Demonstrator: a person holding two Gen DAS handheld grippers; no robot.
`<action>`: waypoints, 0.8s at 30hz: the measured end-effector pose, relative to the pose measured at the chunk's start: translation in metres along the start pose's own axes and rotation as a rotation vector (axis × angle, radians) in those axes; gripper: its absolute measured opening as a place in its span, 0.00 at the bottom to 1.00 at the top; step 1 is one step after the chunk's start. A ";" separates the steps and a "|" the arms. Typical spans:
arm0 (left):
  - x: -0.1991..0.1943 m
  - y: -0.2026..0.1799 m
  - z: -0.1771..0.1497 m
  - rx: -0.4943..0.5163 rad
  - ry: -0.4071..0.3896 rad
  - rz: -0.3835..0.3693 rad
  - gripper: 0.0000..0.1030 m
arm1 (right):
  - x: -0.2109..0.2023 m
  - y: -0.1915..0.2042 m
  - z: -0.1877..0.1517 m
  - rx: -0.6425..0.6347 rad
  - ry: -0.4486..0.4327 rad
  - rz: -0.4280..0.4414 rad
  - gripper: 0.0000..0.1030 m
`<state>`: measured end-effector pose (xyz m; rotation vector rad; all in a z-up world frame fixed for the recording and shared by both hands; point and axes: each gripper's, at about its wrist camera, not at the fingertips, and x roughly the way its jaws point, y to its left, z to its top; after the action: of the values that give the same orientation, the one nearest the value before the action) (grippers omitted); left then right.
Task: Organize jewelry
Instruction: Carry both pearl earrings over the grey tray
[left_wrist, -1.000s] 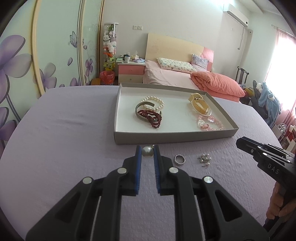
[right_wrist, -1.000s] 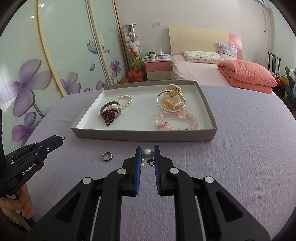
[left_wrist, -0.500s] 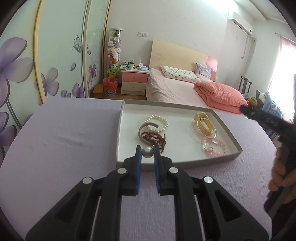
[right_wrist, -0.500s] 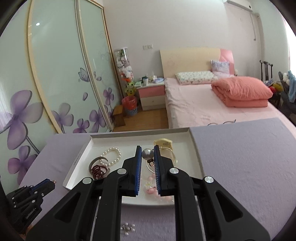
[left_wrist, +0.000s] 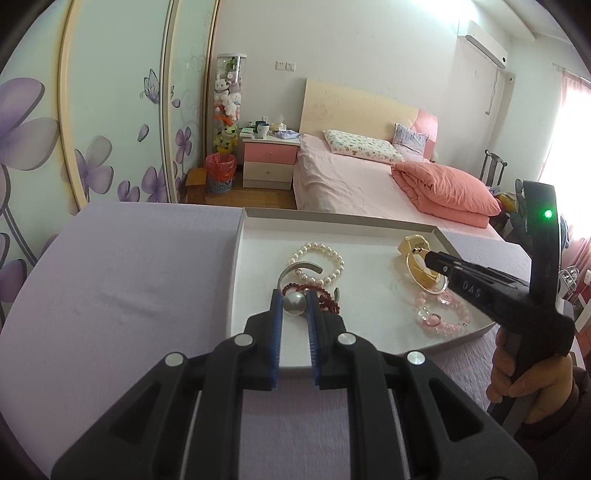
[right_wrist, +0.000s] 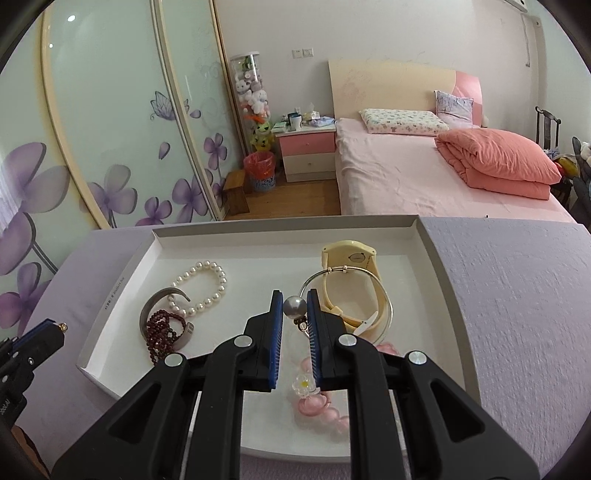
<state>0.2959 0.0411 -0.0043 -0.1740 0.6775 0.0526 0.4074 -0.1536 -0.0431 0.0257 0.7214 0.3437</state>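
A surface (right_wrist: 517, 288) covered in lilac cloth carries a shallow white tray (right_wrist: 258, 238), which lies flat on it.

1. The tablecloth (left_wrist: 129, 280) is plain lilac.
2. The tray (right_wrist: 258, 236) is white inside, grey outside.
3. The pearl bracelet (right_wrist: 201, 286) is cream-white; the bead bracelet (right_wrist: 160, 334) dark red.
4. The watch (right_wrist: 349, 258) is pale yellow.
5. The crystal bracelet (left_wrist: 443, 314) is pink.
6. The wardrobe doors (right_wrist: 92, 129) carry purple flowers on pale green.
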 end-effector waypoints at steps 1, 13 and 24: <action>0.002 -0.001 0.000 0.000 0.003 -0.002 0.13 | 0.002 0.000 0.000 -0.003 0.007 -0.003 0.13; 0.011 -0.005 -0.004 0.007 0.024 -0.017 0.13 | -0.005 -0.005 -0.004 0.010 0.000 -0.019 0.46; 0.022 -0.011 0.006 0.016 0.037 -0.041 0.13 | -0.018 -0.008 -0.010 -0.001 -0.022 -0.037 0.52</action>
<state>0.3179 0.0313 -0.0117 -0.1736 0.7113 0.0045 0.3909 -0.1680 -0.0403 0.0151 0.6995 0.3078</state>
